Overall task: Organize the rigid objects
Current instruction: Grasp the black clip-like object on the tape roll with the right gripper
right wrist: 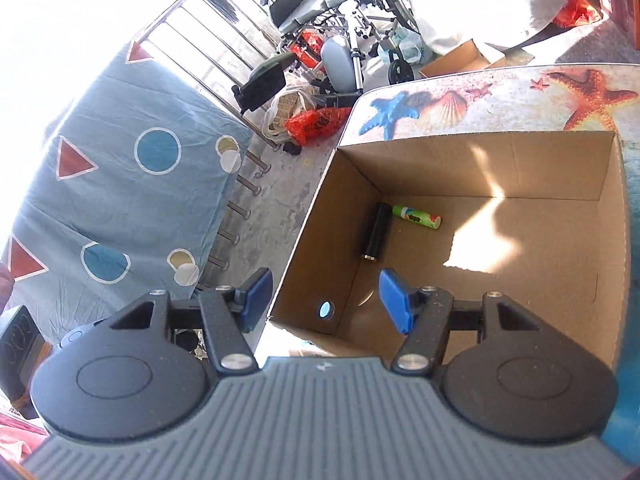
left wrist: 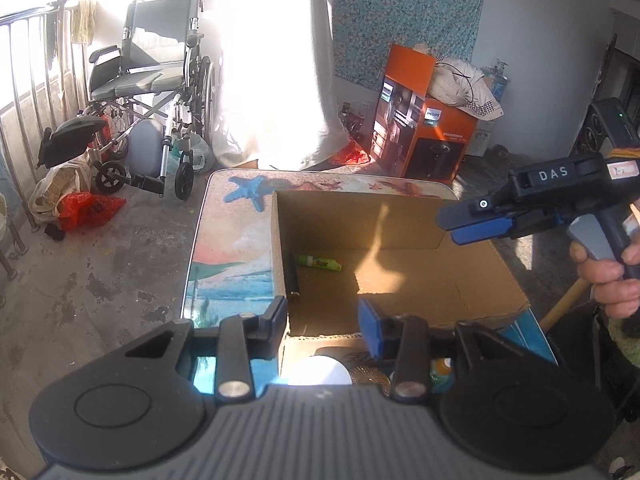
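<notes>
1. Right now my left gripper hangs over the near wall of the cardboard box, fingers apart, nothing between them.
2. My right gripper is up above the box's near left corner, fingers spread wide and empty; from the left wrist view it shows on the right, above the box's right side, with my hand wrapped round its handle.
3. Down on the box floor, hard against the left wall, lies a black cylinder with a metal end pointing near.
4. Just beside its far end lies a green tube, on its side, stretching off to the right; whether the two touch I cannot tell.
5. Sunlight throws a bright patch across the middle of the box floor.
6. The box sits on a table printed with starfish and shells.
7. Near me, below my left fingers and outside the box's near wall, a white round thing glares in the sun, with something woven and brownish to its right; what either is I cannot make out.
8. Far left on the floor stands a wheelchair, and far right an orange carton.
</notes>
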